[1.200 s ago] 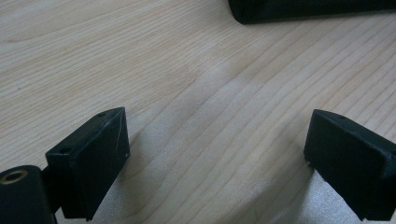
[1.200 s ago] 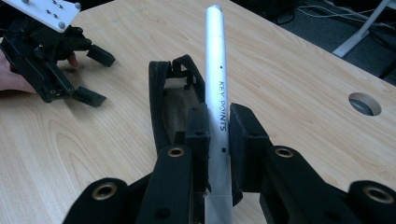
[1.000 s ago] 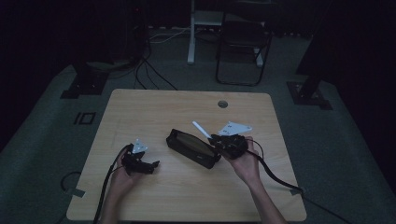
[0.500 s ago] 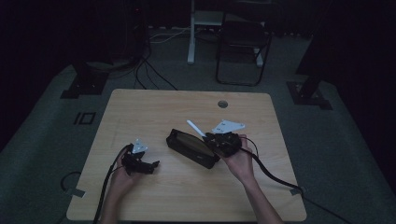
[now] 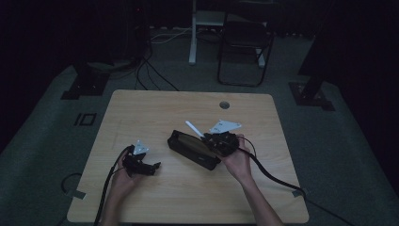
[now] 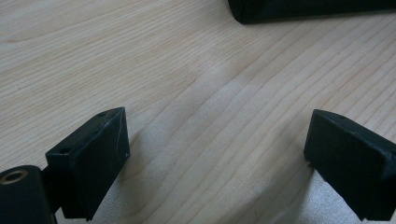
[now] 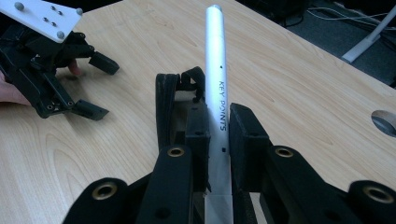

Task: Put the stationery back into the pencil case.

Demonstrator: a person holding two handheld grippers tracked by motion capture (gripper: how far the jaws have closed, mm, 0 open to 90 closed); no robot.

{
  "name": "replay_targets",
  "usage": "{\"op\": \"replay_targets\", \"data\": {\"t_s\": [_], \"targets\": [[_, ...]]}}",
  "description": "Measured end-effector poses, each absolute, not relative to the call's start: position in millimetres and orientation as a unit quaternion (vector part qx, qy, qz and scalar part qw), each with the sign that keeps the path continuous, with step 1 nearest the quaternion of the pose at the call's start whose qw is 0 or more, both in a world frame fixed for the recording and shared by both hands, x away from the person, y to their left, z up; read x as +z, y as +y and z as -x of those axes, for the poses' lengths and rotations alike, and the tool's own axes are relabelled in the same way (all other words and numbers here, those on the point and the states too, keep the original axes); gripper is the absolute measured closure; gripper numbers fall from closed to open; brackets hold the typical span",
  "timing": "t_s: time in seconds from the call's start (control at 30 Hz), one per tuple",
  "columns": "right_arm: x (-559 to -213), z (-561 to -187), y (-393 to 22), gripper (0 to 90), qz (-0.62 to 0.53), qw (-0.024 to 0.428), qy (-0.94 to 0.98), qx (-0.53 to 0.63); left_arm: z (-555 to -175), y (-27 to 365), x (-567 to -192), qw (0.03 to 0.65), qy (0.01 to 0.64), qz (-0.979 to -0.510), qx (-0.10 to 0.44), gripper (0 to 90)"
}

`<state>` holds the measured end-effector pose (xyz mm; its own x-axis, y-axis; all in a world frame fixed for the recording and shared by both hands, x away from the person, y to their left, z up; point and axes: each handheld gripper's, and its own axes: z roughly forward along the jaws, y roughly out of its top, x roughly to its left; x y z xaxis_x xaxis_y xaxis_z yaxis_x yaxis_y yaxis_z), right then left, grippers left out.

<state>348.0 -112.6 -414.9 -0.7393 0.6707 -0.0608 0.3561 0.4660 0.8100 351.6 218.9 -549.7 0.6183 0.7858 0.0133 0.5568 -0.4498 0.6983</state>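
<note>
Right gripper [image 7: 217,140] clamps a white pen [image 7: 217,88] above the open black case [image 5: 193,148] mid-table; next, lower it inside. Left gripper [image 6: 219,154] rests open, well left.

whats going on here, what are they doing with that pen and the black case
A person at a wooden table works a gripper in each hand. The right gripper is shut on a white pen marked KEY POINTS, holding it over the open black pencil case at the table's middle. The pen tip points up and away from the case. The left gripper rests low over bare wood to the left of the case, jaws wide open and holding nothing.
</note>
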Motion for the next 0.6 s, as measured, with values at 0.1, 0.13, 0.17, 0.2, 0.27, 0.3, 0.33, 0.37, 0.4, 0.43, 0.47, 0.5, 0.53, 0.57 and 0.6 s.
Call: {"op": "replay_targets", "data": {"t_s": [0.1,0.13,0.17,0.2,0.27,0.3,0.33,0.37,0.4,0.43,0.47,0.5,0.53,0.57,0.6], "targets": [[-416.2,-350.2,-112.0,79.0,-0.308,0.188,0.834,0.417,-351.6,218.9,-549.7,0.336,0.402,-0.834,0.17,7.1],[-416.2,-350.2,-112.0,79.0,-0.308,0.188,0.834,0.417,-351.6,218.9,-549.7,0.336,0.402,-0.834,0.17,7.1],[-416.3,-350.7,-112.0,79.0,-0.308,0.188,0.834,0.417,-351.6,218.9,-549.7,0.336,0.402,-0.834,0.17,7.1],[-416.5,-351.0,-111.8,79.0,-0.309,0.187,0.834,0.417,-351.6,218.8,-549.7,0.337,0.403,-0.834,0.17,7.1],[-417.1,-352.1,-111.4,79.0,-0.31,0.187,0.834,0.417,-351.6,218.9,-549.7,0.337,0.403,-0.834,0.17,7.1],[-417.6,-352.7,-111.1,79.0,-0.31,0.187,0.834,0.417,-351.6,218.9,-549.7,0.337,0.403,-0.834,0.17,7.1],[-417.9,-353.1,-110.8,79.0,-0.31,0.186,0.834,0.417,-351.6,218.9,-549.7,0.337,0.403,-0.834,0.17,7.1],[-418.5,-353.6,-110.5,79.0,-0.31,0.186,0.835,0.416,-351.6,218.9,-549.7,0.336,0.403,-0.834,0.17,7.1],[-418.5,-353.6,-110.5,79.0,-0.31,0.186,0.835,0.416,-351.6,218.9,-549.7,0.336,0.403,-0.834,0.17,7.1],[-419.0,-354.2,-110.1,79.0,-0.31,0.185,0.835,0.415,-351.6,218.9,-549.7,0.337,0.403,-0.834,0.17,7.1],[-420.6,-355.7,-109.3,79.0,-0.31,0.185,0.836,0.413,-351.6,218.8,-549.7,0.337,0.403,-0.834,0.17,7.1],[-421.3,-356.4,-108.9,79.0,-0.311,0.184,0.836,0.413,-351.6,218.8,-549.7,0.337,0.403,-0.834,0.17,7.1],[-421.7,-357.0,-108.6,79.0,-0.311,0.183,0.837,0.411,-351.6,218.9,-549.7,0.337,0.402,-0.834,0.17,7.1],[-422.4,-357.6,-108.1,79.0,-0.311,0.183,0.837,0.412,-351.6,218.9,-549.7,0.337,0.402,-0.834,0.17,7.1],[-422.8,-358.1,-107.8,79.0,-0.311,0.183,0.837,0.412,-351.6,218.9,-549.7,0.336,0.402,-0.834,0.17,7.1]]}}
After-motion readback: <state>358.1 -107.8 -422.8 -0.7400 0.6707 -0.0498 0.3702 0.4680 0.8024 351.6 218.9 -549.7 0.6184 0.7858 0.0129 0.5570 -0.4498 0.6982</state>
